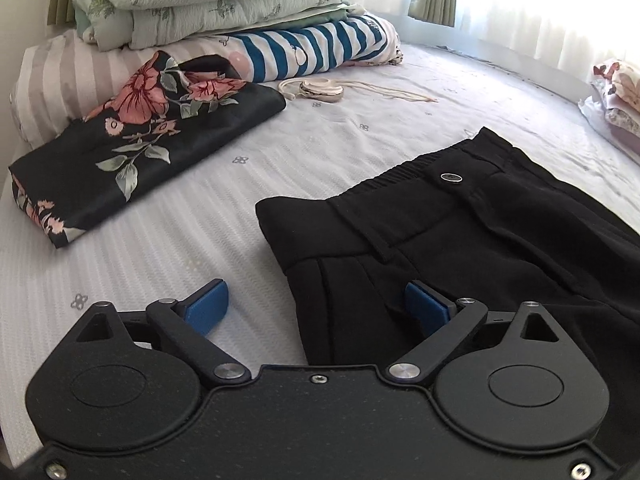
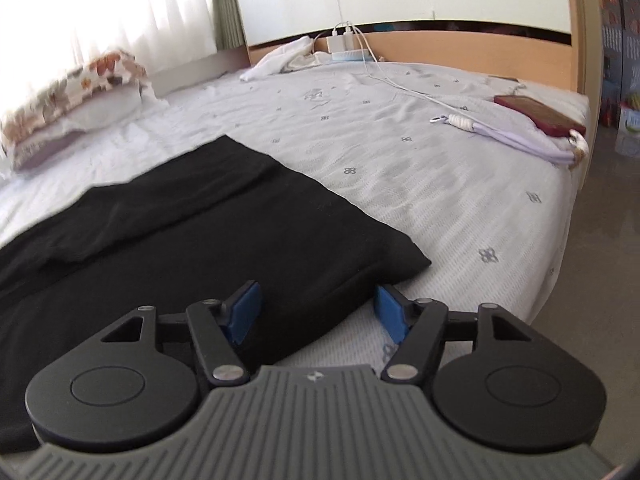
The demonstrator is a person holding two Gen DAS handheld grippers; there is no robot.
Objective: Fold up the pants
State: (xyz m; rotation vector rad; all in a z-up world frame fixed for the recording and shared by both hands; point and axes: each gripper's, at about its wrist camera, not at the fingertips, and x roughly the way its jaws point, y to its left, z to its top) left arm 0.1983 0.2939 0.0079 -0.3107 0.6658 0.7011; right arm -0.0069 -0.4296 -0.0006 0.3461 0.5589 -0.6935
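Pants [image 1: 460, 240] lie crosswise; left tool [image 1: 316, 308] spread at waist corner, right tool [image 2: 316, 312] spread, probably straddling hem at 12 o'clock.

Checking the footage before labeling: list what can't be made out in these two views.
- Black pants: left wrist view, legs cut off by the right edge.
- Pants' waistband: right wrist view, beyond the left edge.
- Floral pillow: right wrist view, blurred.
- Button marking: too small.
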